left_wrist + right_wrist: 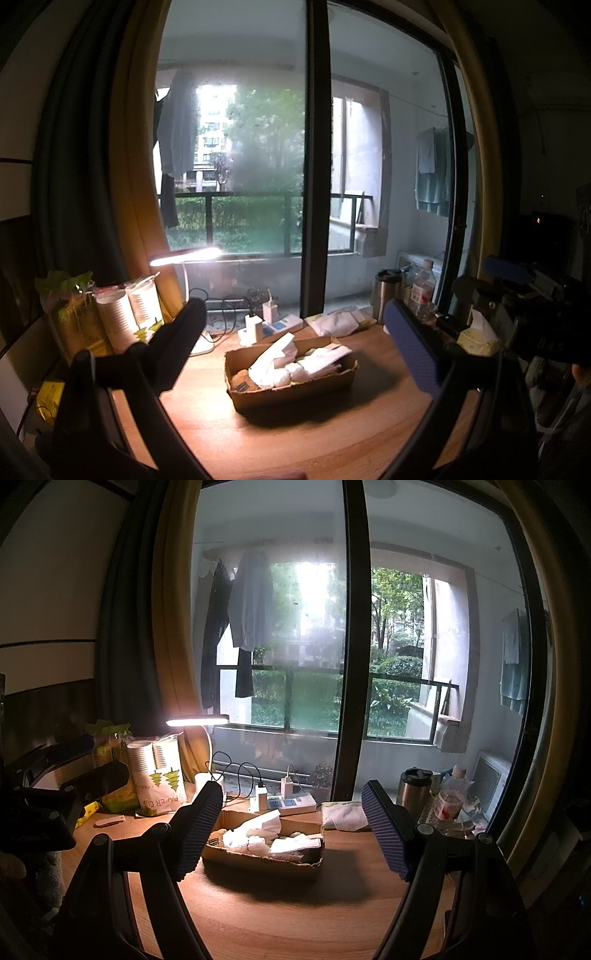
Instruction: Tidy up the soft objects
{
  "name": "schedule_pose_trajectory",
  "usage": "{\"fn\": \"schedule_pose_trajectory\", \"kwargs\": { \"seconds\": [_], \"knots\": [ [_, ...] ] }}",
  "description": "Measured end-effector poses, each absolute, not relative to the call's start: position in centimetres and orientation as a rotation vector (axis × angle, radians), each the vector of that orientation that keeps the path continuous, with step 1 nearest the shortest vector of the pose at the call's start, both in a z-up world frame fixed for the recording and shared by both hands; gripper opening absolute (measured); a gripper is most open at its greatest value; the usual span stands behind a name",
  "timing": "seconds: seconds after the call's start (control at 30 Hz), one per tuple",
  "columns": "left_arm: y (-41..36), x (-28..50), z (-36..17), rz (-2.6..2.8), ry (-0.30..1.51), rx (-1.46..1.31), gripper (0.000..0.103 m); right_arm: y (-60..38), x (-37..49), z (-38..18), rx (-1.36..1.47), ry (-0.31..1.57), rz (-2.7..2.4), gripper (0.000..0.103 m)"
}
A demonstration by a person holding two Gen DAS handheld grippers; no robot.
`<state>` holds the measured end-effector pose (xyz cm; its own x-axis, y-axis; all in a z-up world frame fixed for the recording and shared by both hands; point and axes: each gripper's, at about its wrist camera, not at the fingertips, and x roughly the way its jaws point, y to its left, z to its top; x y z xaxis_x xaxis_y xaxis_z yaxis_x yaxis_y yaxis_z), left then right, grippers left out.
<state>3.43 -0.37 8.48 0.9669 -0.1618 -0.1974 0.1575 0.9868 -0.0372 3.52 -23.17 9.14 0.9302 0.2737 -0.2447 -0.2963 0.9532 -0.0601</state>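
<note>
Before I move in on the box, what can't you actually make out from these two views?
- Bottom of the cardboard box: hidden under the white soft items, both views.
- Brown item in the box: too dark to identify, left view.
- Bottle label: too small, both views.
- Left tongs and right tongs: handles cut off by the bottom edge.

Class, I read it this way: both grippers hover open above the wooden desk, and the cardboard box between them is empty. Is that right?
Not quite: the cardboard box is not empty. The left wrist view shows white tissues piled inside. The left gripper and right gripper are indeed open.
</note>
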Motion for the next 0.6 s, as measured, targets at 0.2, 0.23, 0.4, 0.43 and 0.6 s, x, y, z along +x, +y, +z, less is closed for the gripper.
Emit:
{"fn": "schedule_pose_trajectory", "kwargs": {
  "seconds": [0.2,0.23,0.4,0.43,0.6],
  "knots": [
    [-0.29,3.39,8.46,-0.161,0.200,-0.023,0.098,-23.17,3.67,9.03,-0.096,0.238,0.291,0.080],
    [-0.35,3.34,8.41,-0.161,0.199,-0.023,0.098,-23.17,3.67,9.01,-0.097,0.239,0.290,0.080],
    [-0.27,3.39,8.45,-0.161,0.200,-0.024,0.098,-23.17,3.68,9.01,-0.097,0.239,0.291,0.080],
    [-0.32,3.33,8.41,-0.159,0.201,-0.026,0.098,-23.17,3.68,9.01,-0.097,0.239,0.290,0.080],
    [-0.20,3.32,8.43,-0.157,0.202,-0.030,0.098,-23.18,3.73,9.01,-0.096,0.240,0.290,0.080]
  ]
}}
